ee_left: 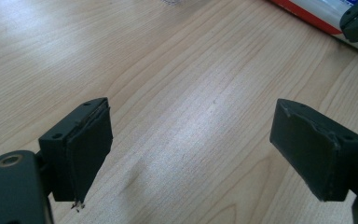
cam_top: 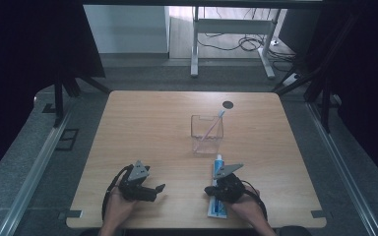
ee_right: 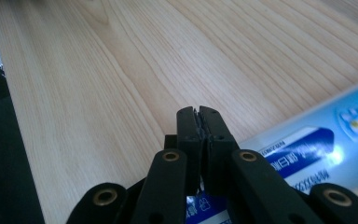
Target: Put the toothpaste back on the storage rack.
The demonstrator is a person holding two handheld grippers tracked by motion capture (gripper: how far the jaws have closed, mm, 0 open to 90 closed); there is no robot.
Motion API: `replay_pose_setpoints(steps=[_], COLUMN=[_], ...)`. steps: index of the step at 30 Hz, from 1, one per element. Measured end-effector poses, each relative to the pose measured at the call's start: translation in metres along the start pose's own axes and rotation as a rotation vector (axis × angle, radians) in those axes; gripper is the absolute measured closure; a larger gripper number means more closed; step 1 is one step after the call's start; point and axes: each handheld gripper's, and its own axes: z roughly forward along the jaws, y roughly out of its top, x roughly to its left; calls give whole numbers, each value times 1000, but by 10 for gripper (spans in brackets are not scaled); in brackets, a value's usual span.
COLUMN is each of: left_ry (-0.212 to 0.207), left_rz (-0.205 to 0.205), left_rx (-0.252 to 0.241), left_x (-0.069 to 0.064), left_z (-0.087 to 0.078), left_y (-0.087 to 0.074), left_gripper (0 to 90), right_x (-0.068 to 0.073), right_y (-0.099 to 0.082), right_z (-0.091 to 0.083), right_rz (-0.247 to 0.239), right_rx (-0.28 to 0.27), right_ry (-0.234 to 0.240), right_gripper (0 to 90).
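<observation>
Toothpaste tube (cam_top: 217, 189): one, flat on counter (cam_top: 147, 128) at 5 o'clock, long axis 12-to-6, cap toward 12, foot at the near edge. Clear holder (cam_top: 206, 133): one, centre, holding one toothbrush (cam_top: 213, 125). Right gripper (cam_top: 209, 190): over the tube, jaws closed, empty. Left gripper (cam_top: 159, 189): 7 o'clock, jaws wide, empty. Bare wood between.

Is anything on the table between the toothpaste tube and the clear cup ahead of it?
Nothing visible. The toothpaste tube lies under the right gripper, whose jaws are shut with nothing seen between them, cap end toward the clear cup. Only bare table shows in the gap. The cup holds a toothbrush.
</observation>
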Motion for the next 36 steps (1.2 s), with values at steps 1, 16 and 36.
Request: replay_pose_setpoints(steps=[1, 16, 36], left_ry=[0, -4, -8], left_rz=[-1, -5, -3], left_rx=[-2, -4, -6], left_x=[0, 0, 0], left_z=[0, 0, 0], left_y=[0, 0, 0], left_gripper=[131, 132, 132], right_x=[0, -17, -41], right_y=[-1, -23, -42], right_z=[-1, -25, -45], right_rz=[1, 35, 61], right_rx=[1, -3, 32], right_ry=[-2, -37, -73], right_gripper=[873, 854, 820])
